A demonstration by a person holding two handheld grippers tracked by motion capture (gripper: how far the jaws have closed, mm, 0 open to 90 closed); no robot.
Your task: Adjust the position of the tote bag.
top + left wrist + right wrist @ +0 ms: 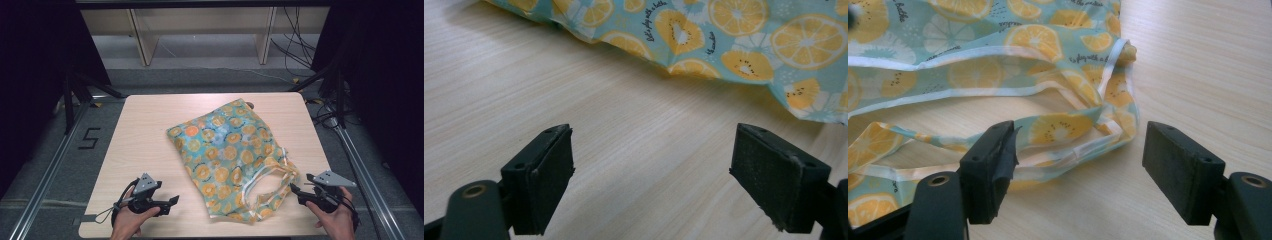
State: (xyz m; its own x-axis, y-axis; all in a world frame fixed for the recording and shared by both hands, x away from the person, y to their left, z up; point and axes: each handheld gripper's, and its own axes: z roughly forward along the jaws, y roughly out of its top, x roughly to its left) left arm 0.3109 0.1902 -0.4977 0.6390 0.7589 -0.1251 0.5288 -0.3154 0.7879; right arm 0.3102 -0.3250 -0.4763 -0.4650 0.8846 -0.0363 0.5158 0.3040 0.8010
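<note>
Bag: a teal fabric bag printed with orange and lemon slices (227,155) lies flat on my pale wooden table (145,135), right of centre.
Long axis: it runs diagonally, closed end toward the far edge, mouth and white-edged handles (1083,135) toward my near right corner.
Left gripper (170,204): near the front edge, jaws spread with bare wood between them, pointing at the bag's near-left edge, apart from it.
Right gripper (295,191): jaws spread, nothing pinched, aimed at the handle loop just ahead.
</note>
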